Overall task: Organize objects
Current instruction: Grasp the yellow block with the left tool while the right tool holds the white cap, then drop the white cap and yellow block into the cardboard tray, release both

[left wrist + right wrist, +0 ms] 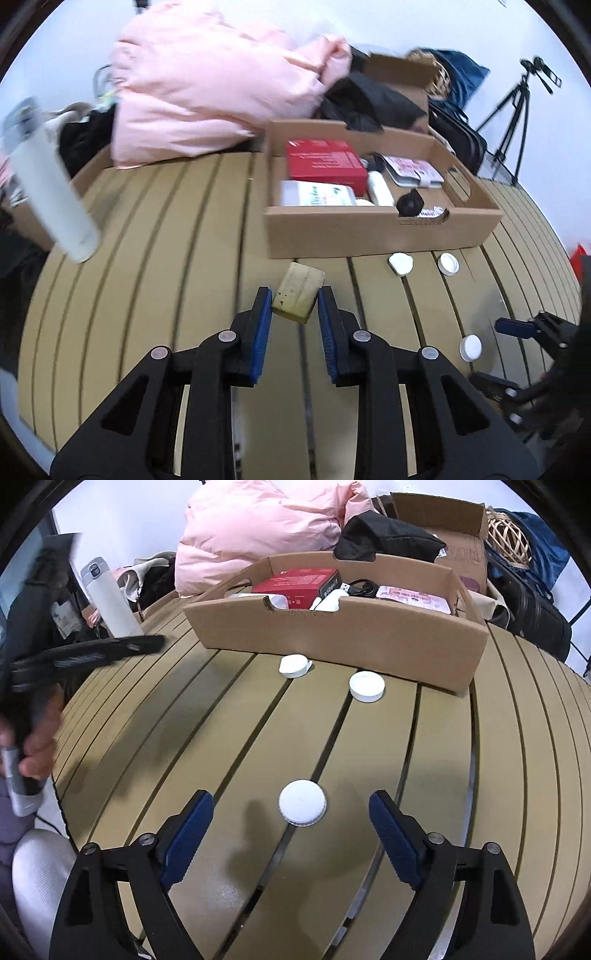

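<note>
Left gripper [294, 301] pinching a yellowish sponge [298, 290] between blue pads [261, 325], raised above the slatted table [155, 236], short of the cardboard tray's [369, 230] near wall. Tray set toward the table's far edge; red box [323, 165], white bottle [379, 188], pink packet [412, 170] inside. Right gripper [291, 818] spread wide, straddling a white cap [302, 802] near the front edge, not touching. Two more caps [293, 665] [366, 686] just beside the tray wall. White flask [110, 600] upright at the left edge.

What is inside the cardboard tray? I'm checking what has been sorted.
The cardboard tray holds a red box, white bottle, pink packet, black cable and labelled white container. Anything beneath them is hidden.
</note>
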The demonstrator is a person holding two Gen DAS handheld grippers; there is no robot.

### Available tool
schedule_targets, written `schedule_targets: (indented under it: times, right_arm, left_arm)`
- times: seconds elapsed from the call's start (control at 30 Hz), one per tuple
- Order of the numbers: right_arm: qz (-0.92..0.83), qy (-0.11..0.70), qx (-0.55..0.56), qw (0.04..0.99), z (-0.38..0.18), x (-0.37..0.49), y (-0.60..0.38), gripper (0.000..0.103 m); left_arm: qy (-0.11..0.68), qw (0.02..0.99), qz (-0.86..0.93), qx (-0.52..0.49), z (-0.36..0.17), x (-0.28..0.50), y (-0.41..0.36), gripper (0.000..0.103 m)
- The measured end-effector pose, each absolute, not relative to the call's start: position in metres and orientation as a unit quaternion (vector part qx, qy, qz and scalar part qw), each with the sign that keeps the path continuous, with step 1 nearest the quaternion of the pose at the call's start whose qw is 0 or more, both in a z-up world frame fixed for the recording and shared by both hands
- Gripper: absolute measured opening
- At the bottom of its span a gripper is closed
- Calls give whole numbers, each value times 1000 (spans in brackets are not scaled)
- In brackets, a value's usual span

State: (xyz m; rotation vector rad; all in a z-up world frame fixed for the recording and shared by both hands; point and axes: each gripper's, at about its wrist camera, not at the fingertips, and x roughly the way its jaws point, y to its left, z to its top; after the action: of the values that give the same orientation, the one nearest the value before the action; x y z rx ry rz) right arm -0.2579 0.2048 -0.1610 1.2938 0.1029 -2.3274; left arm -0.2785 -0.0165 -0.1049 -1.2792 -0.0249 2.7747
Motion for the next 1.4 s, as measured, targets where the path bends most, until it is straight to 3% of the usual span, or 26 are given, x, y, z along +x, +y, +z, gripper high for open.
schedule_targets:
  times: [0.07, 0.13, 0.17, 0.2, 0.37, 0.57, 0.8, 0.97, 1.1, 1.23, 1.4]
  right_arm:
    - [-849, 54, 474, 226, -165, -259, 202, 88]
    - [-847, 78, 481, 215, -172, -259, 197, 74]
    - [-846, 86, 482, 210, -174, -259, 195, 43]
    - [-850, 100, 477, 198, -174, -258, 192, 31]
    - [-853, 108, 471, 199, -157, -246, 189, 31]
    - [-885, 91, 394, 230, -63, -167, 200, 31]
    - [-892, 46, 401, 206, -40, -153, 236, 31]
    - [-895, 21, 396, 207, -21, -202, 249, 31]
    - [-889, -10, 407, 211, -9, -286, 254, 31]
    - [-876, -38, 436, 201, -17, -376, 246, 31]
    - [-852, -60, 488, 180, -55, -462, 230, 31]
  left_arm:
    - [-12, 34, 909, -416, -95, -265, -21, 22]
    - [-19, 30, 910, -413, -88, -254, -23, 22]
    - [-22, 24, 911, -412, -84, -248, -25, 22]
    - [-24, 18, 911, -411, -80, -243, -27, 22]
    - [-35, -13, 917, -397, -51, -199, -41, 22]
    - [-53, 16, 916, -397, -35, -151, -33, 22]
    - [-56, 85, 916, -387, -16, -175, -6, 22]
    - [-52, 173, 902, -393, 9, -261, 18, 22]
    - [-65, 180, 880, -434, 8, -348, 38, 22]
    - [-54, 151, 865, -476, -26, -421, 57, 22]
    - [-78, 86, 849, -516, -77, -473, 23, 22]
